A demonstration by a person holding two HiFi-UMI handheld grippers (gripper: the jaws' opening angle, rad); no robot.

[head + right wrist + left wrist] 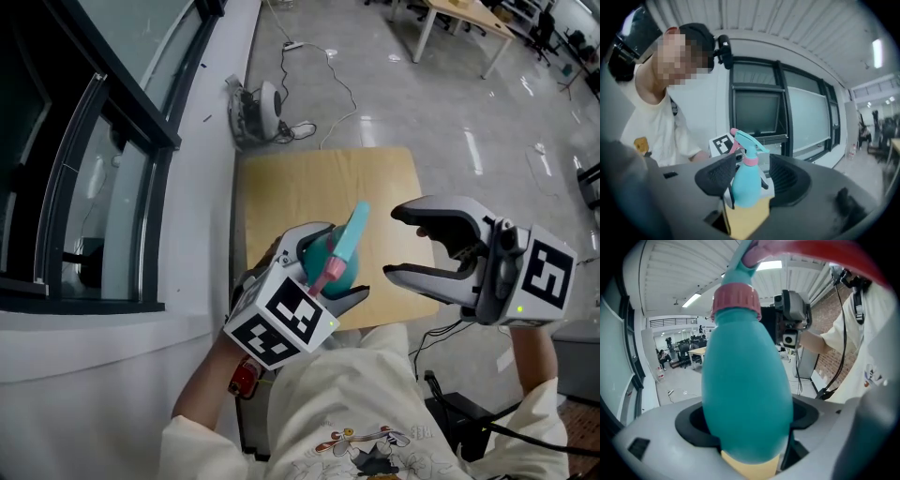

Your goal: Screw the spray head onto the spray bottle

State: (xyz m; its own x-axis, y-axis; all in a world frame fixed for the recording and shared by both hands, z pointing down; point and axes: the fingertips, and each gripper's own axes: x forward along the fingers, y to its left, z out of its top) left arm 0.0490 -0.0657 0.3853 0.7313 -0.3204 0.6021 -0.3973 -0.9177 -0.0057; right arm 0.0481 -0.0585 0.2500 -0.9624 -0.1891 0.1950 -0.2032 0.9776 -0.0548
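Left gripper [333, 267] has its jaws clamped on the belly of the teal spray bottle [745, 394], holding it up in the air above the near edge of the wooden table [309, 187], neck tilted up and away from the person. The spray head [354, 230] is seated on the neck, with the pink collar [736, 298] sitting down on the shoulder; how tight it is, no view can say.

Over to the right gripper [392, 244]: jaws spread wide, nothing between the pads, hanging just beside the bottle and clear of it. Its own camera lines the bottle up right between the 2 jaws, but at a distance.

This reads like the gap between twists, or the final one done. If another turn is needed, the right jaws should close on the pink collar, not on the nozzle or trigger, and roll about the bottle's own axis while the left holds firm, or the thread may cross.
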